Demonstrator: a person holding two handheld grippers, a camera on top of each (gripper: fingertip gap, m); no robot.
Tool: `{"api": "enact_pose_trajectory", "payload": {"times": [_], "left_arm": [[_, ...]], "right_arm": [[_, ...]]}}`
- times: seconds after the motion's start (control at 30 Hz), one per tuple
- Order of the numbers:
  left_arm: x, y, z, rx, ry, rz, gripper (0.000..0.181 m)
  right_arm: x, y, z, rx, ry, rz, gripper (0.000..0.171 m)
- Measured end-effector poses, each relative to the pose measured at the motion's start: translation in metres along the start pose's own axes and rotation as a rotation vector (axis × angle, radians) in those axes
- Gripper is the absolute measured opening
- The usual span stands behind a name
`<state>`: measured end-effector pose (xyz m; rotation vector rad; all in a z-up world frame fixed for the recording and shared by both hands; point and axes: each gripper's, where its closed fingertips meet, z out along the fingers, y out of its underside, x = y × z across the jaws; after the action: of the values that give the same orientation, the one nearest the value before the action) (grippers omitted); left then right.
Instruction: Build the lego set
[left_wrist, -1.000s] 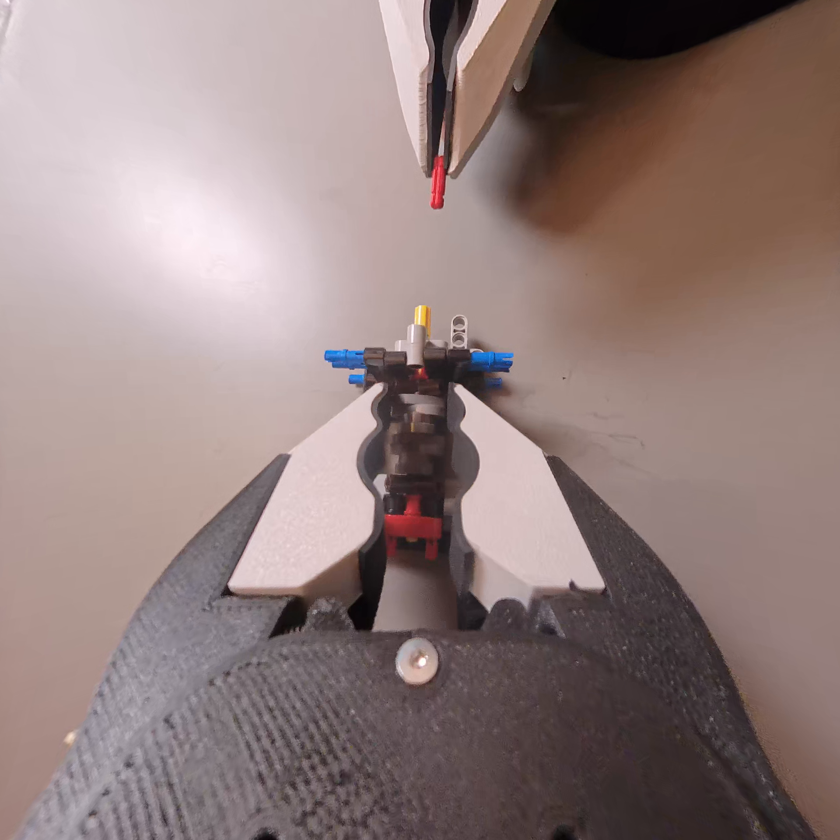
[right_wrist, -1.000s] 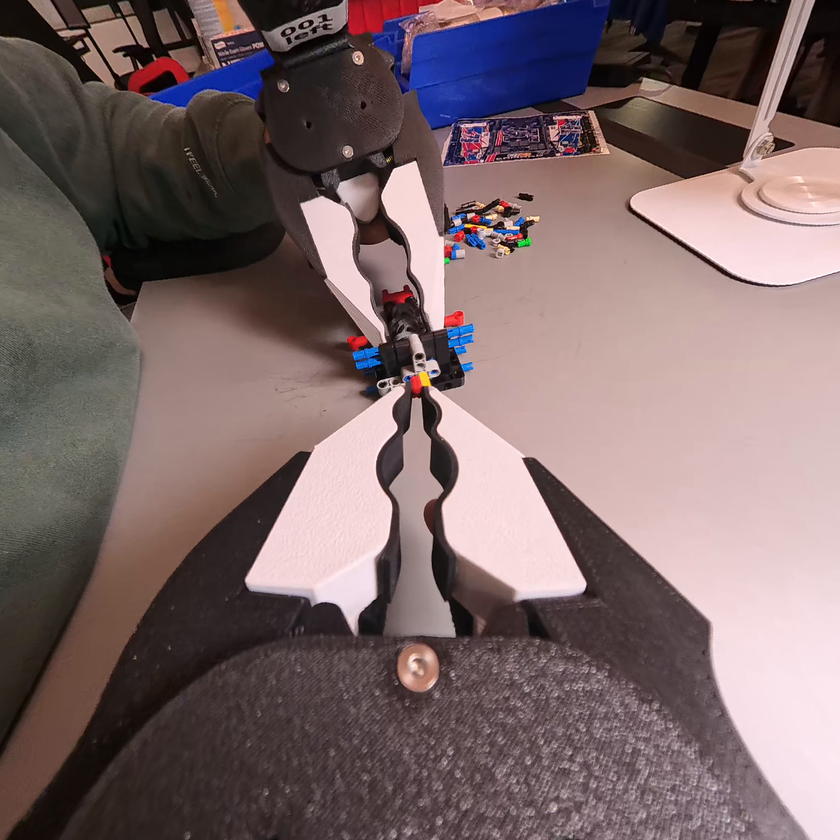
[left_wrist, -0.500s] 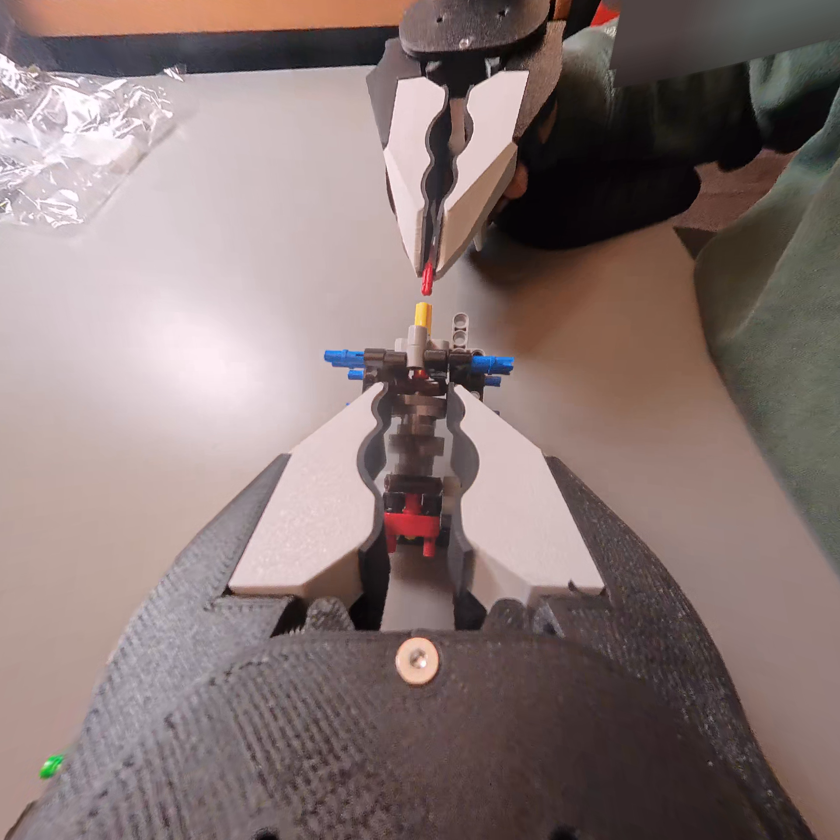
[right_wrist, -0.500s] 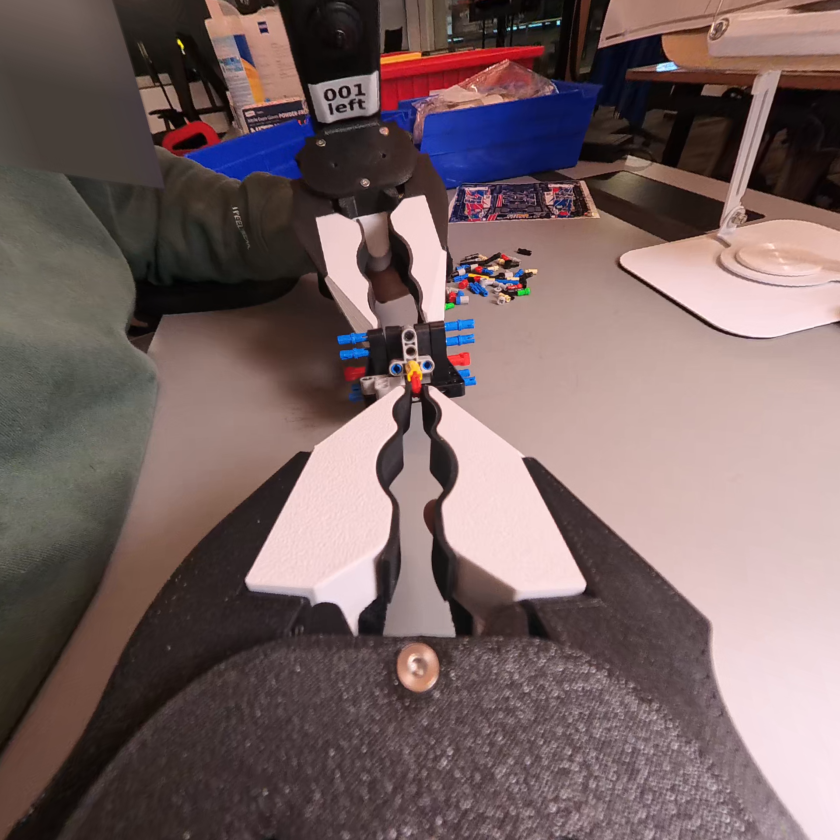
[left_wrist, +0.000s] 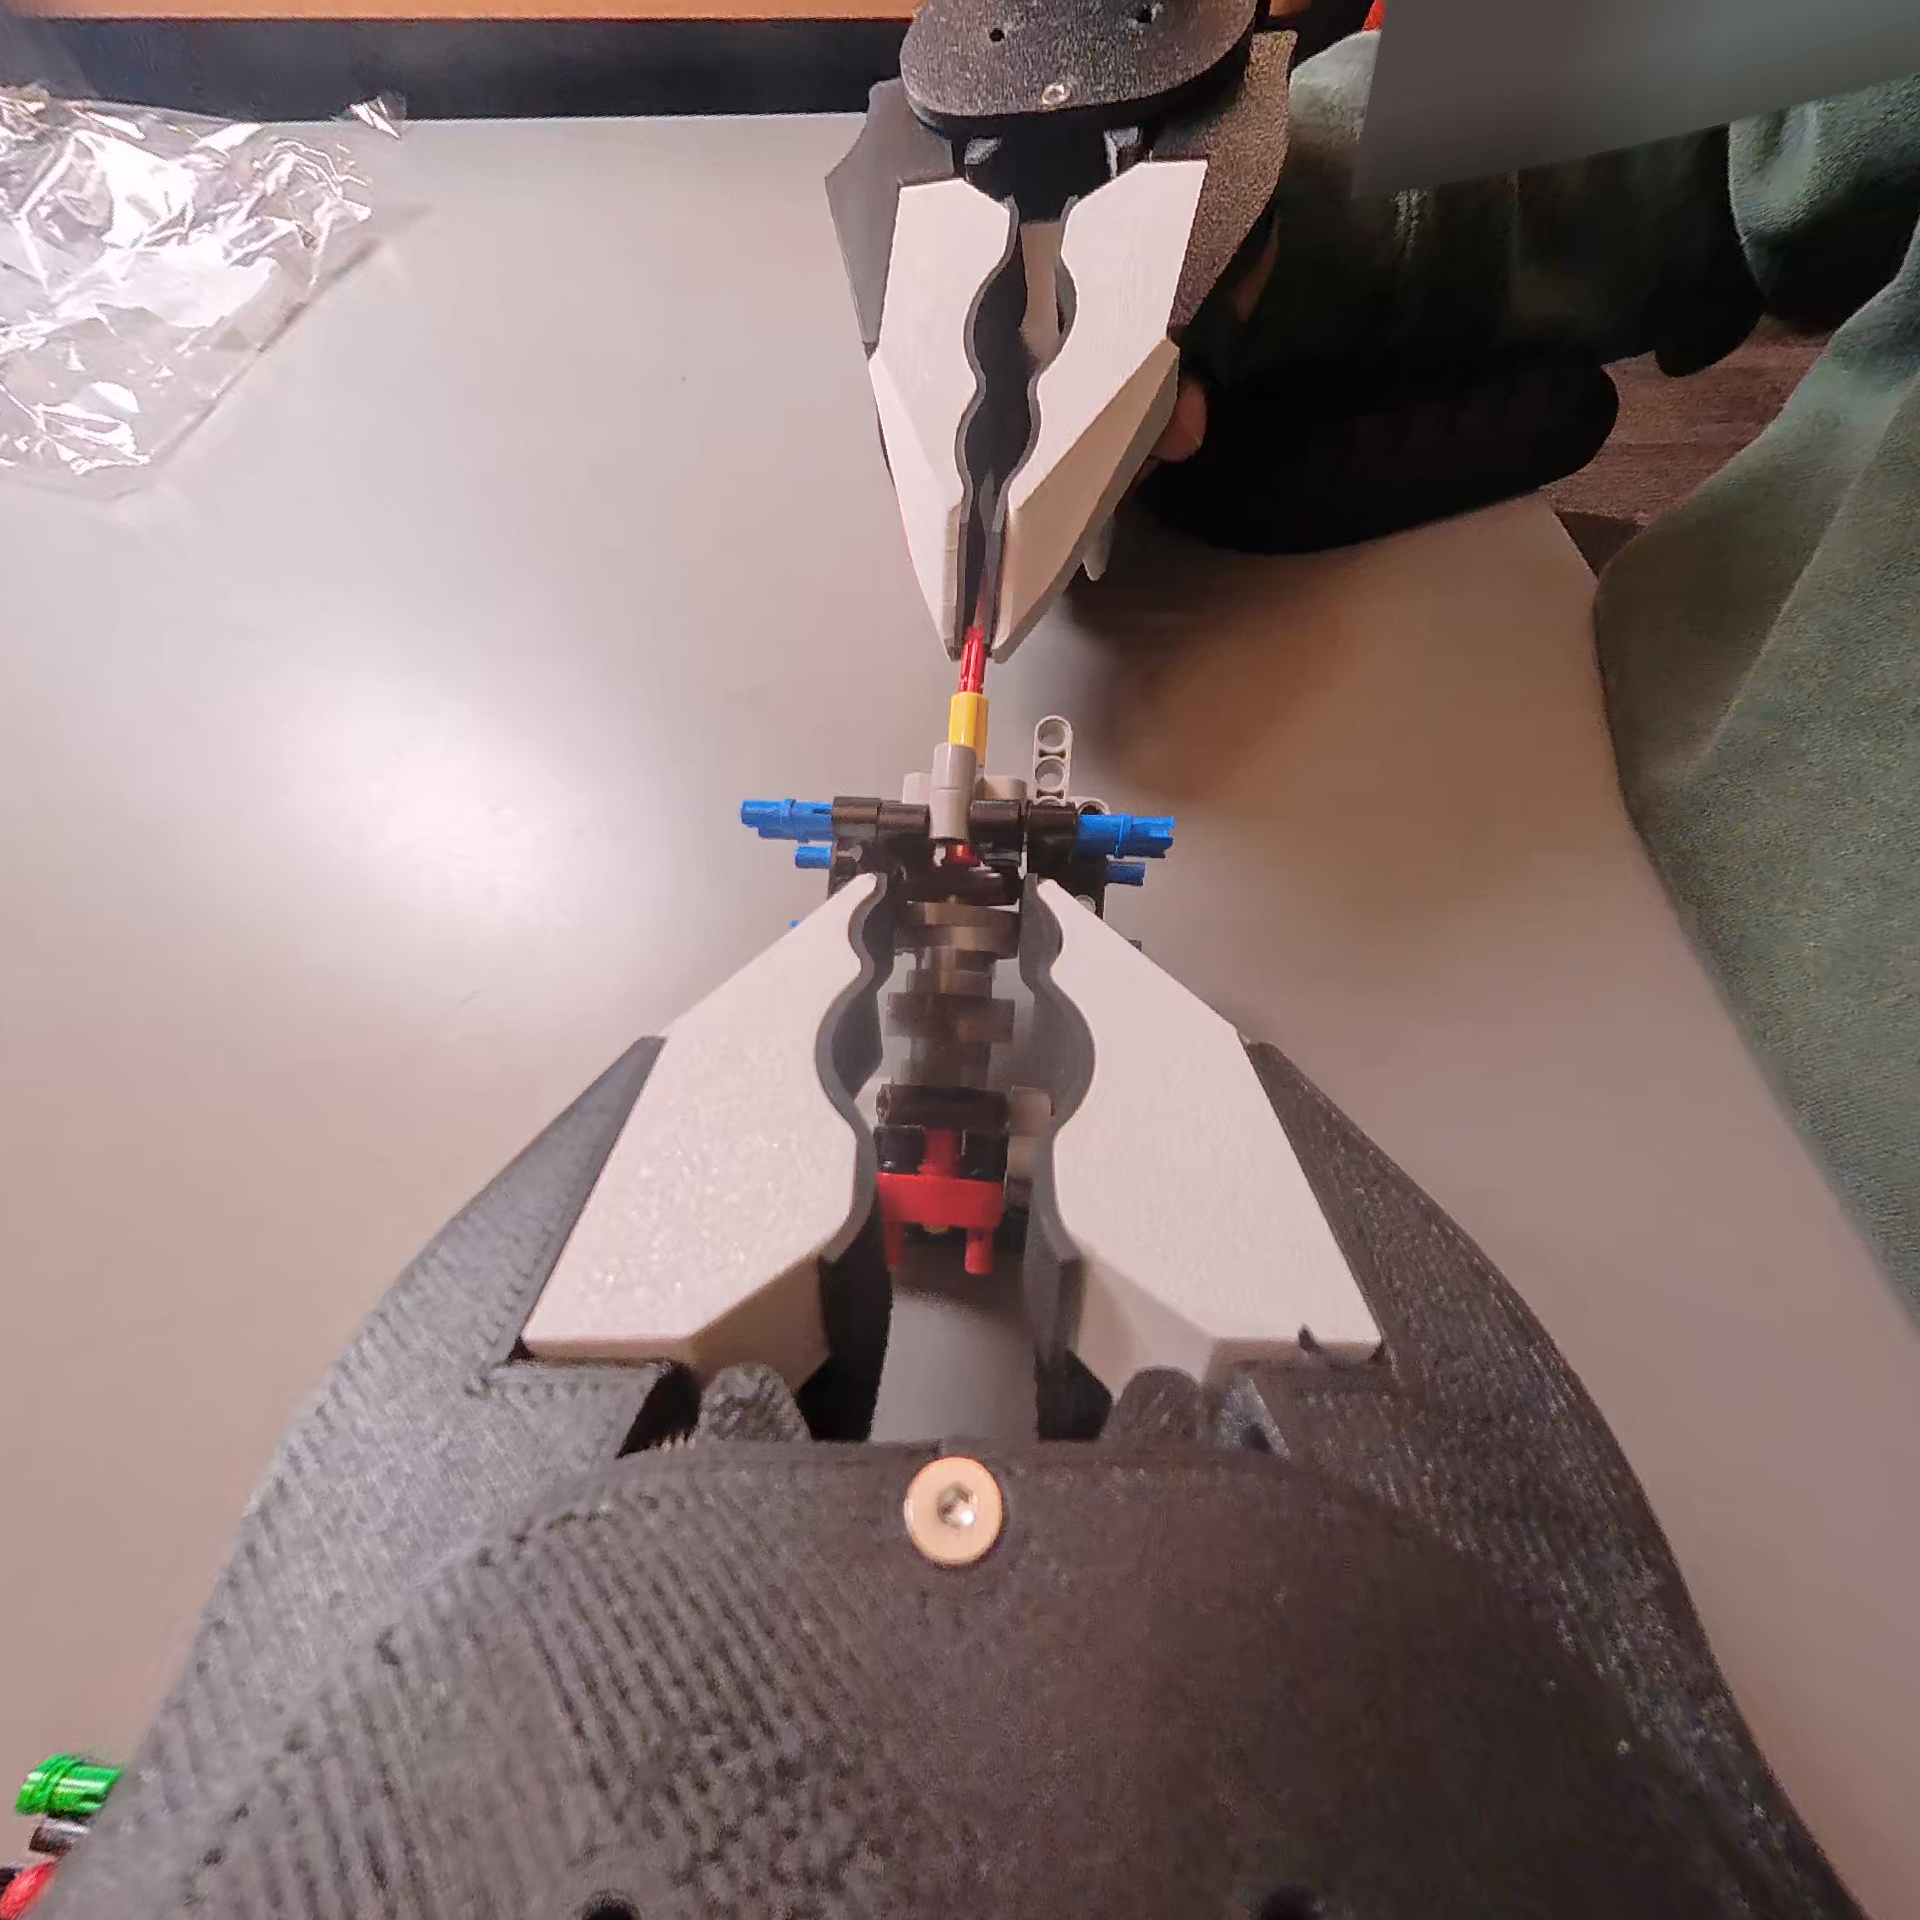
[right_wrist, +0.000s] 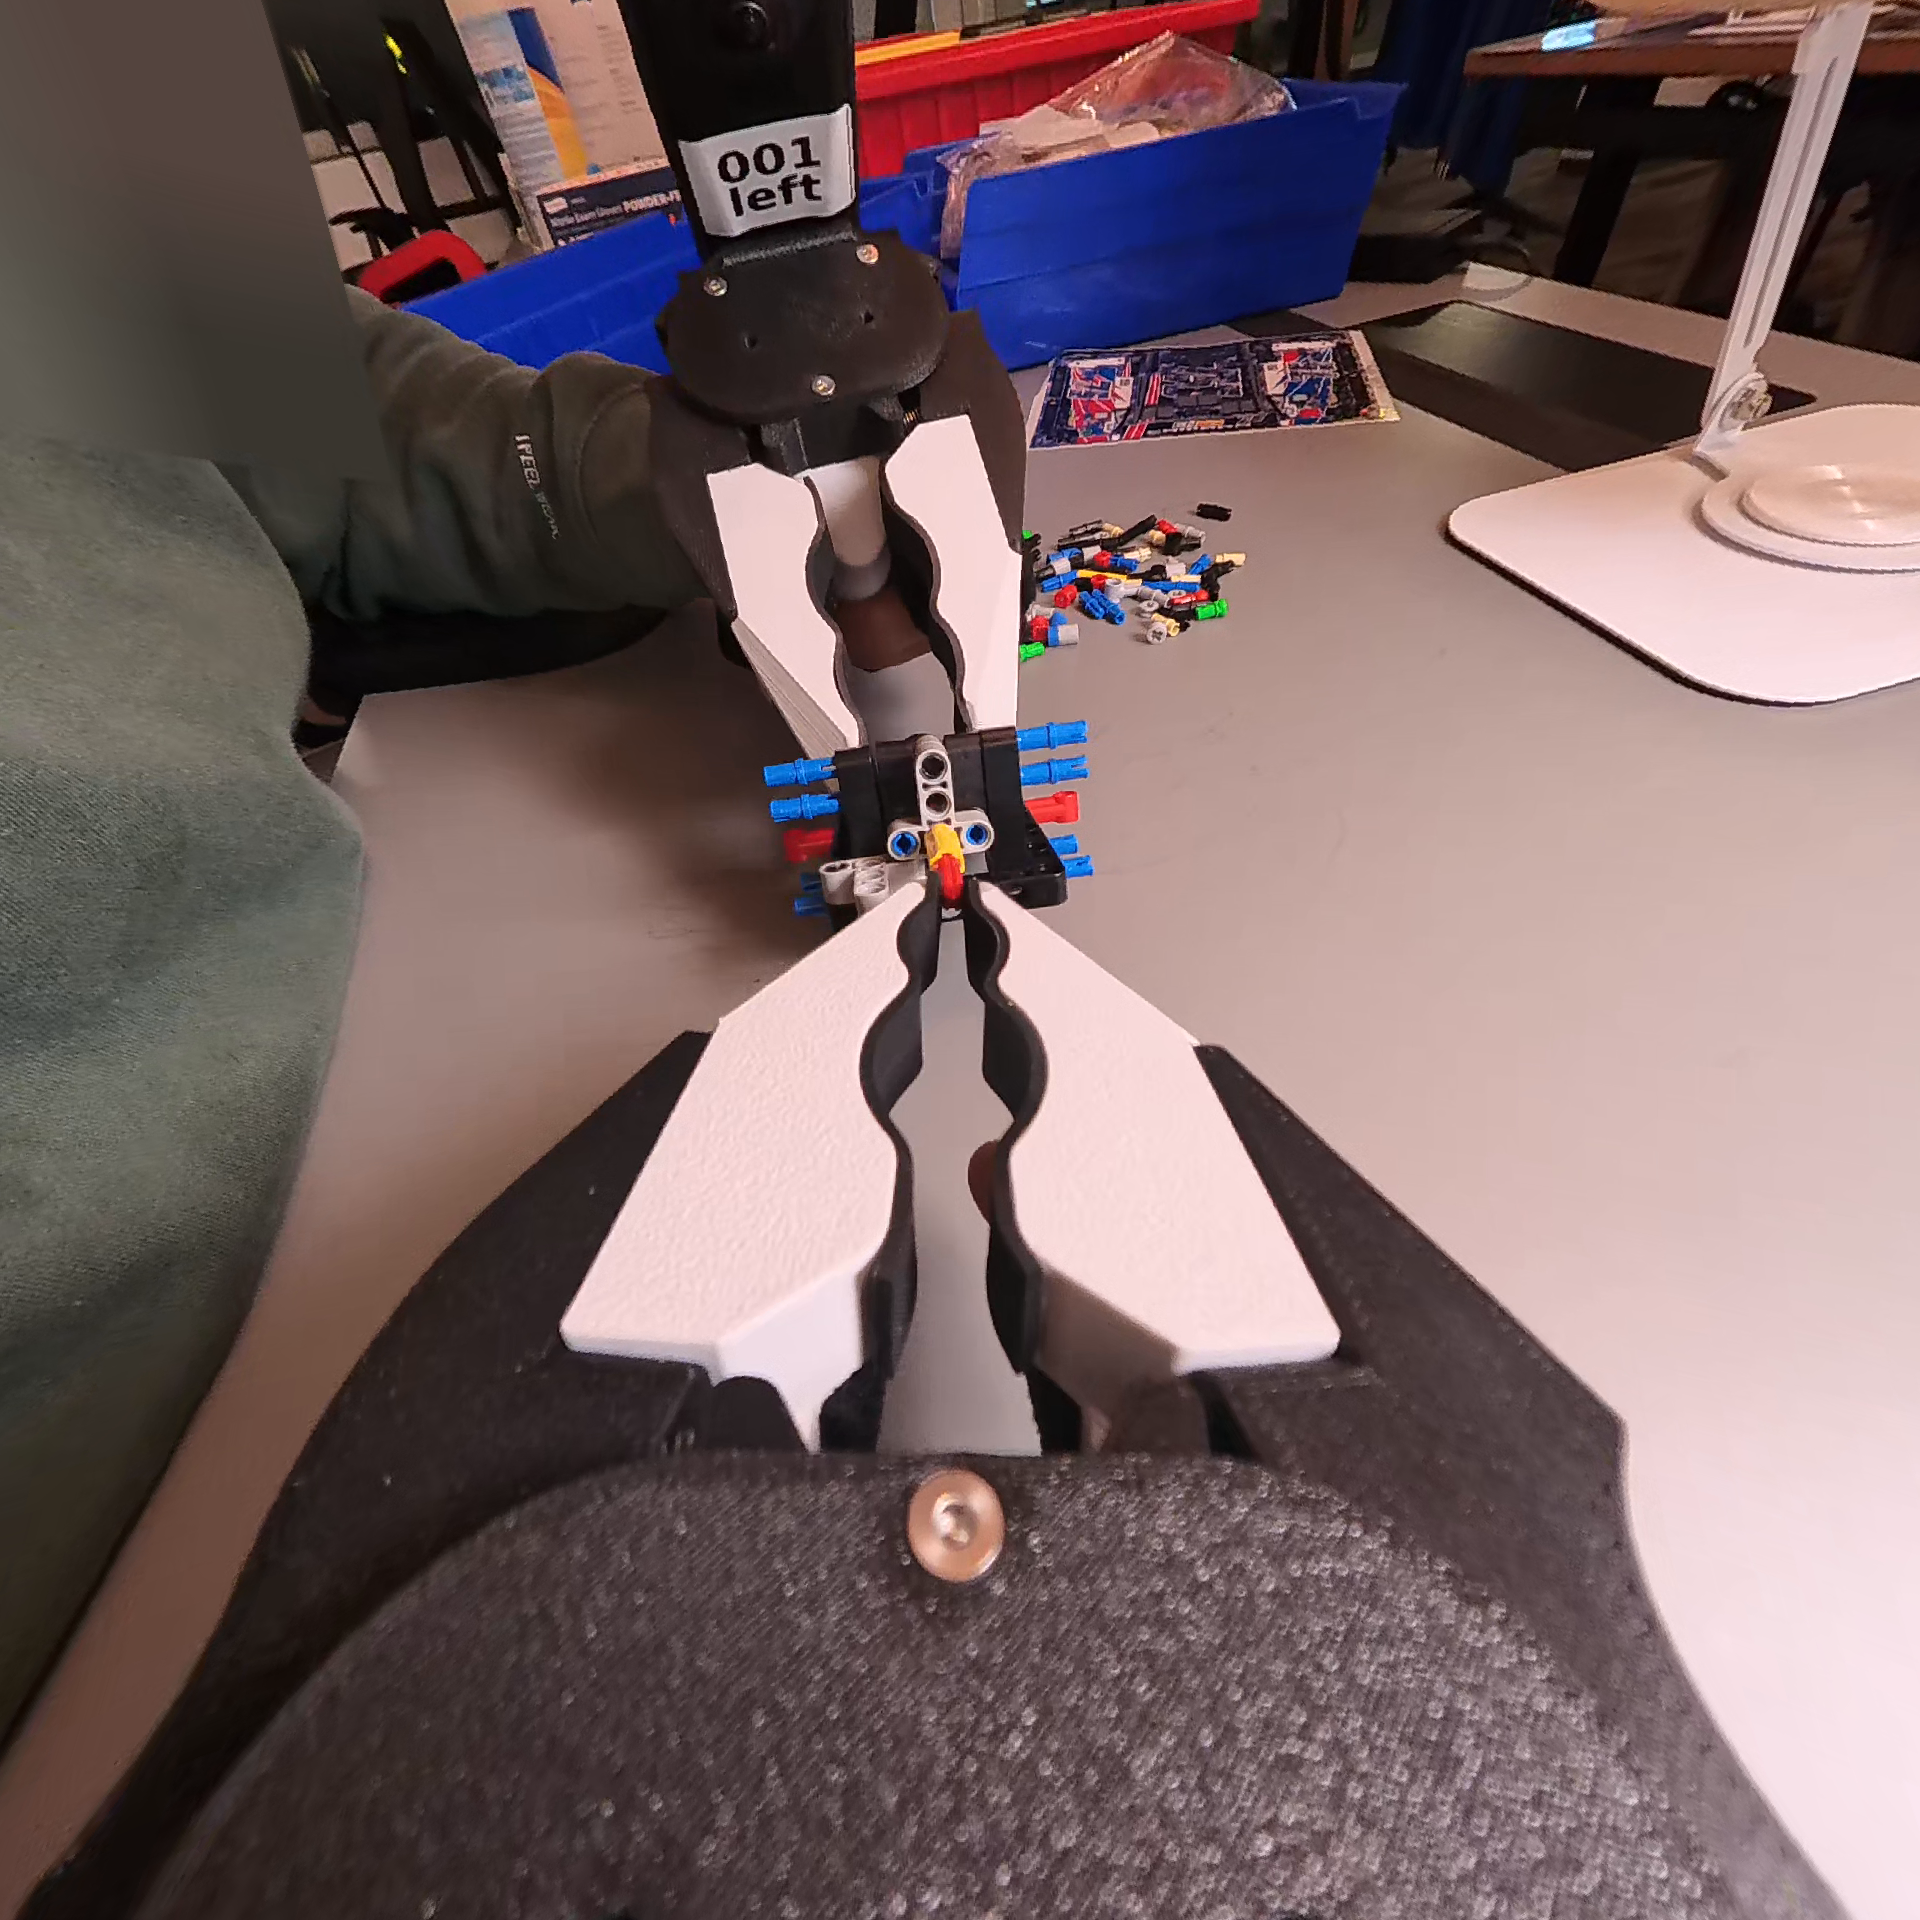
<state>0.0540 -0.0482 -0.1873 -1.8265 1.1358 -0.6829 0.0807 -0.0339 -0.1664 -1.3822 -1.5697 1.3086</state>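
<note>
Left gripper (left_wrist: 954, 894) clamped on the black lego assembly (left_wrist: 956, 831), resting on the grey table (left_wrist: 416, 727), as before. Right gripper (right_wrist: 948, 891) pinched shut on a red pin (left_wrist: 972, 659), now brought in from well apart to touch the assembly's yellow bush (left_wrist: 966, 719).

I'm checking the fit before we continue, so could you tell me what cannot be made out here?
- Left wrist view: whether the red pin has entered the yellow bush; too small.
- Right wrist view: that joint hides behind the right tool tips.
- Left wrist view: the assembly's middle is blurred between the left tool's fingers.
</note>
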Motion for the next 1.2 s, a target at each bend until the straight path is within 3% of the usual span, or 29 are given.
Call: {"api": "enact_pose_trajectory", "payload": {"times": [0.63,1.2], "left_arm": [[0.001,0.009,0.009,-0.082,-0.070,0.081,0.022],[-0.008,0.000,0.003,0.017,-0.128,0.034,0.022]], "right_arm": [[0.001,0.018,0.000,-0.181,0.033,-0.032,0.002],[0.007,0.000,0.000,0.006,-0.027,0.286,0.001]]}}
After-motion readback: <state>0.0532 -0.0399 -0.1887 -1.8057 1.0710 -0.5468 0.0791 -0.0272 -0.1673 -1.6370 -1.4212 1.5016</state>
